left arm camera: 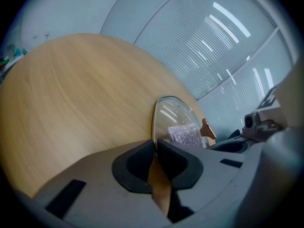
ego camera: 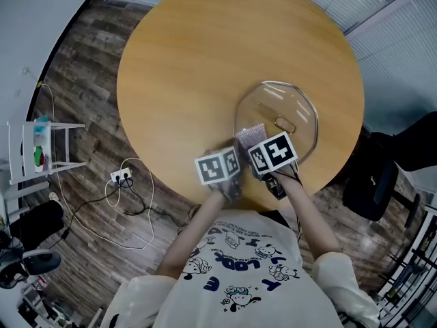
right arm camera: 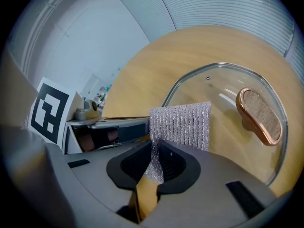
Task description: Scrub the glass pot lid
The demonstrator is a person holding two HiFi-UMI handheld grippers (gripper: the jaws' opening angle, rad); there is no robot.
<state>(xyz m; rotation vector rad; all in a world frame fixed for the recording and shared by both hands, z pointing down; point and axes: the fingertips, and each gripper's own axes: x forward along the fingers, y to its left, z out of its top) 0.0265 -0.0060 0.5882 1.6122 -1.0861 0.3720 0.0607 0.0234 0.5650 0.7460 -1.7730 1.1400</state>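
Note:
The glass pot lid (ego camera: 276, 111) lies on the round wooden table (ego camera: 205, 74), its copper-rimmed handle (right arm camera: 259, 115) facing up. My left gripper (left arm camera: 155, 145) is shut on the lid's near rim (left arm camera: 154, 122), seen edge-on in the left gripper view. My right gripper (right arm camera: 155, 145) is shut on a silvery mesh scrub cloth (right arm camera: 183, 123), which stands up from the jaws and rests over the lid's near part. In the head view the cloth (ego camera: 250, 135) shows just above the two marker cubes at the table's near edge.
The table's near edge (ego camera: 205, 190) is right below both grippers. On the floor to the left lie a power strip (ego camera: 121, 177) with cables and a white rack (ego camera: 41, 145). A dark chair (ego camera: 372, 180) stands at the right.

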